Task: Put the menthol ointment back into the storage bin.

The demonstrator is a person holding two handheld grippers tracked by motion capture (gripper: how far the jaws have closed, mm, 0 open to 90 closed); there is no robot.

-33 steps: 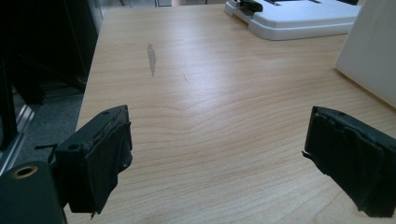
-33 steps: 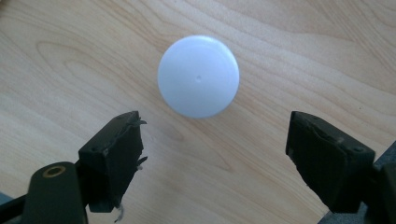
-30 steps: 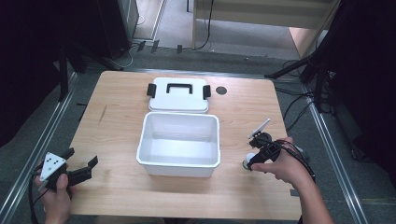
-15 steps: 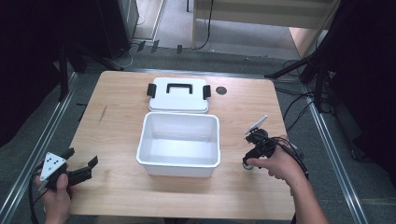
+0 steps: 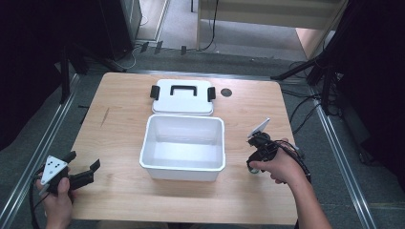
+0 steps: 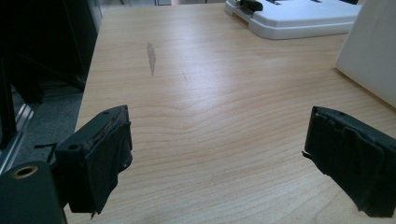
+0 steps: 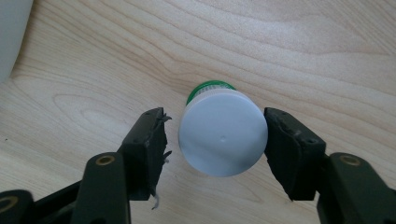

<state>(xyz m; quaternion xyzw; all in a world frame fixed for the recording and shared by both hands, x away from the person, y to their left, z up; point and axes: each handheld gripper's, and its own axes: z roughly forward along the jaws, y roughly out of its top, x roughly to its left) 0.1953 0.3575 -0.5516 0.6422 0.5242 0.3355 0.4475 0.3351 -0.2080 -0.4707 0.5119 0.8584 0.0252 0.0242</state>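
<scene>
A small bottle point(image 7: 223, 140) with a white cap and a green label stands upright on the wooden table point(image 5: 119, 124), right of an open white box point(image 5: 184, 118). My right gripper point(image 7: 215, 116) points down over the bottle with one jaw on each side of the cap. The right jaw is at the cap's edge and the left jaw stands a small gap away, so the gripper is open. In the high view the right gripper point(image 5: 254, 161) and bottle point(image 5: 253, 169) sit just in front of the hand. My left gripper point(image 5: 85, 161) rests open and empty near the front left corner.
The box's white lid point(image 5: 182, 97) with a black handle and black clips lies flat behind the box. A dark round hole point(image 5: 226, 92) sits in the table right of the lid. In the left gripper view, bare wood lies between the wide-open left gripper point(image 6: 219, 126) jaws.
My right hand has shifted left and tipped the gripper down over the bottle, bringing its jaws around the cap. The left gripper has stayed in place.
</scene>
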